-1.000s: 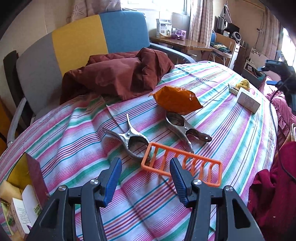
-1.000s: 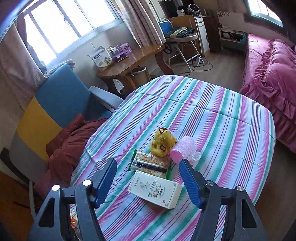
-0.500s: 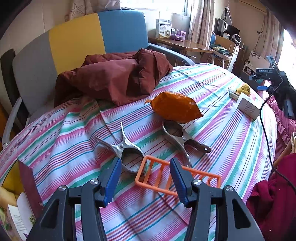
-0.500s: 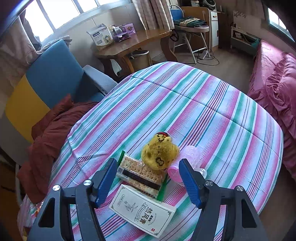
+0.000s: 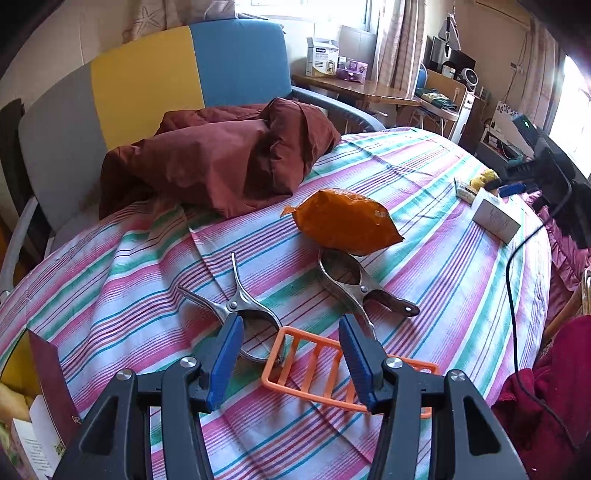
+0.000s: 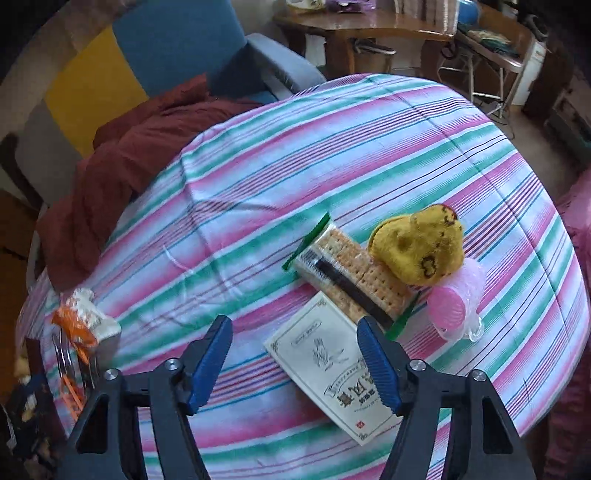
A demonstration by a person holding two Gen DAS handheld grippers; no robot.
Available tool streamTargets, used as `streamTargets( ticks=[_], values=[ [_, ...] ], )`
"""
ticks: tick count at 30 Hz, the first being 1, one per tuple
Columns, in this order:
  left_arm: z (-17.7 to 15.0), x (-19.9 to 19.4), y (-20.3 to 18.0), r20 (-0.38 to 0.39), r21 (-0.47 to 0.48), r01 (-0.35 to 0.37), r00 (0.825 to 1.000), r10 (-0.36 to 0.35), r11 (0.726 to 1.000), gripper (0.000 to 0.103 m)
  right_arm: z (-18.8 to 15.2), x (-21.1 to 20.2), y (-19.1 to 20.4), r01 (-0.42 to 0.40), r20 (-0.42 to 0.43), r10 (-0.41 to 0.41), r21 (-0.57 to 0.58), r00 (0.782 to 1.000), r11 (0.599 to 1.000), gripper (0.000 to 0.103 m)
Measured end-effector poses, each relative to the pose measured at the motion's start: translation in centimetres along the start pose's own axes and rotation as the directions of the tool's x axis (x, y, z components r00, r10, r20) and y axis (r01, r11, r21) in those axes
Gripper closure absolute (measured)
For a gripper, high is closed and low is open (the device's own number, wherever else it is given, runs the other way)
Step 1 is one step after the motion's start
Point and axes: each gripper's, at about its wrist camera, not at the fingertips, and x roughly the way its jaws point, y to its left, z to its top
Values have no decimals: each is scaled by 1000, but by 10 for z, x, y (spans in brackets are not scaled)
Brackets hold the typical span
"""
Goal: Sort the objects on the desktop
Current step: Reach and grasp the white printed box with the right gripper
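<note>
My left gripper is open and empty, low over an orange plastic rack on the striped tablecloth. Two metal spring clamps lie just beyond it, and an orange snack bag behind them. My right gripper is open and empty above a white box. A cracker pack, a yellow plush toy and a pink roller lie beside the box.
A dark red jacket spills from the blue, yellow and grey armchair onto the table's far edge. An open carton stands at the left. A wooden desk and chairs stand behind.
My left gripper moved slightly forward over the orange rack. My right gripper swung down and to the left, so the box and crackers now sit to its right.
</note>
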Motion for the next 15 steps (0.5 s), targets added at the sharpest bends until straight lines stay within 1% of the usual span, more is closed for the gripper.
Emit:
streamTargets(
  ticks=[2,3,6,8,10,11,12,13,14,15],
  values=[
    [1,2,1,-7,-11,8,1000,-8,1000,49,-5,2,-2,52,-25,-53,-27,998,998,30],
    [1,2,1,-7,-12,8,1000,-9,1000,49,-6,5,-5,57,-35,-58,-25,998,998,28],
    [2,0,0,0,0,-1,1000,1,1000,49,-4,7,-8,61,-31,-62,-23,998,998,25],
    [2,-1,0,1,-1,-4,1000,4,1000,49,-4,7,-6,65,-40,-67,-41,997,997,24],
    [5,1,2,-4,-9,5,1000,-5,1000,49,-6,8,-2,92,-58,-97,-77,994,993,20],
    [6,1,2,-5,-13,8,1000,-8,1000,49,-8,9,0,103,-73,-111,-107,991,989,14],
    [9,2,3,-3,-22,12,1000,-12,1000,49,-11,11,3,118,-86,-130,-137,988,984,11],
    [12,1,5,3,-32,17,1000,-17,999,49,-13,15,6,149,-99,-168,-171,981,974,12],
    [16,1,6,9,-40,23,1000,-23,999,49,-16,19,7,196,-107,-220,-197,970,961,16],
    [18,1,6,12,-45,27,1000,-27,999,49,-19,22,7,219,-112,-246,-210,963,953,27]
  ],
)
